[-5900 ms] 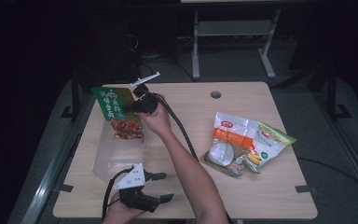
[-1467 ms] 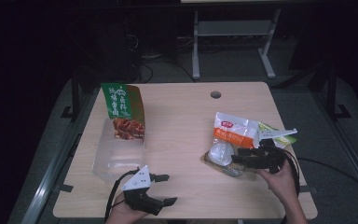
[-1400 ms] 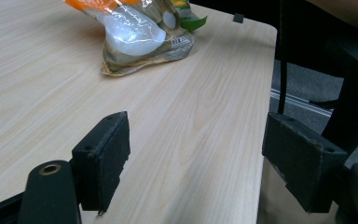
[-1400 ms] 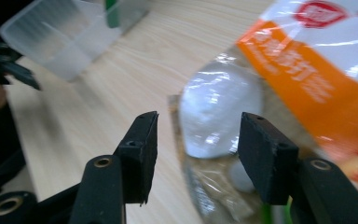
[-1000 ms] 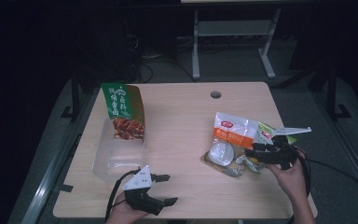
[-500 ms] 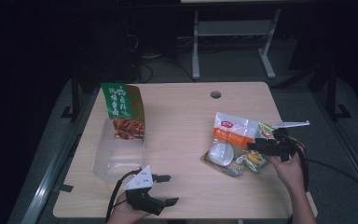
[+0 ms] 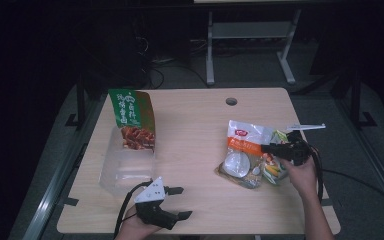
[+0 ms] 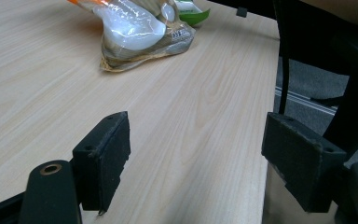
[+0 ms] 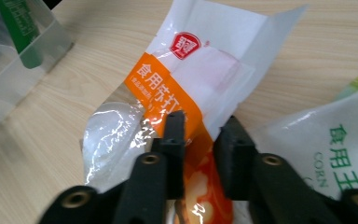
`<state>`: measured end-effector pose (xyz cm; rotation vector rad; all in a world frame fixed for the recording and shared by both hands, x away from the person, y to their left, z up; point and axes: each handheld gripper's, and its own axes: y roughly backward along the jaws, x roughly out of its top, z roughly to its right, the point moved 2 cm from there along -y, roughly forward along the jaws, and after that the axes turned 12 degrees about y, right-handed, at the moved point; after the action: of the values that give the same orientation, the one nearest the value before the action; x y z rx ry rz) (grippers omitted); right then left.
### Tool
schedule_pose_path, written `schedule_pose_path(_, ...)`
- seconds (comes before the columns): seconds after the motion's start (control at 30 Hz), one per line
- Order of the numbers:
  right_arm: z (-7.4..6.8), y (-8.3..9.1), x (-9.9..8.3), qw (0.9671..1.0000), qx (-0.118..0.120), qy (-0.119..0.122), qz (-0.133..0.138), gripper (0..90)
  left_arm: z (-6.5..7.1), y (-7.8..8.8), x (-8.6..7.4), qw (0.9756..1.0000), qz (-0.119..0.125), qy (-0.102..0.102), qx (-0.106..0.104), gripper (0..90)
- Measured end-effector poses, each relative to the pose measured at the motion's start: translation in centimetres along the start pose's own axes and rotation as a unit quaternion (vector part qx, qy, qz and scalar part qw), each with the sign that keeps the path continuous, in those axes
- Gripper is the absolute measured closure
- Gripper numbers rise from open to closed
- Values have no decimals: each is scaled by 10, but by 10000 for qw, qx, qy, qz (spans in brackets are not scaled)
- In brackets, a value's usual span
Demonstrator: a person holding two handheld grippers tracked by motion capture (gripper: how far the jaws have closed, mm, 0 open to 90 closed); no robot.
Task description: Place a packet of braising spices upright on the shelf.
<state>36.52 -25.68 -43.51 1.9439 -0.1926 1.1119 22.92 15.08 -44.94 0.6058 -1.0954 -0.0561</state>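
The right gripper had just been closing its jaws on the white-and-orange plastic snack packet. The left gripper rested over the pale wooden surface, jaws wide apart.

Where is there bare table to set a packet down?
The widest free patch is mid-table, between the clear bin holding the green packet and the white-and-orange packet. The far edge by the round hole is also bare. It is crowded on the right, where packets overlap around the right gripper.
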Motion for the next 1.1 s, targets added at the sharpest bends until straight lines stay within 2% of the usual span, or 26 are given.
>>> schedule_pose_path(0.13,-2,-1,2,9999,105,53,49,890,0,0,0,10000,16,3,7,233)
schedule_pose_path(0.2,-4,-1,2,9998,160,33,66,871,0,0,0,10000,-1,8,4,233)
schedule_pose_path(0.27,-4,-3,3,9998,200,-9,-30,786,0,-1,0,10000,-4,9,-6,232)
schedule_pose_path(0.33,-4,-7,4,9995,261,-53,-159,740,1,-2,0,10000,8,9,-8,232)
schedule_pose_path(0.47,-3,-17,5,9988,334,-76,-342,738,1,-2,0,10000,4,21,-7,232)
schedule_pose_path(0.57,-6,-22,6,9987,337,-20,-378,788,0,-2,0,10000,5,23,-8,233)
schedule_pose_path(0.67,-8,-24,7,9986,451,-32,-284,890,0,-2,0,10000,2,23,-9,233)
schedule_pose_path(0.93,-20,-18,11,9986,462,230,-154,897,0,-1,1,10000,22,25,2,235)
schedule_pose_path(1.1,-33,-8,14,9972,632,388,67,898,0,-1,2,10000,77,43,16,238)
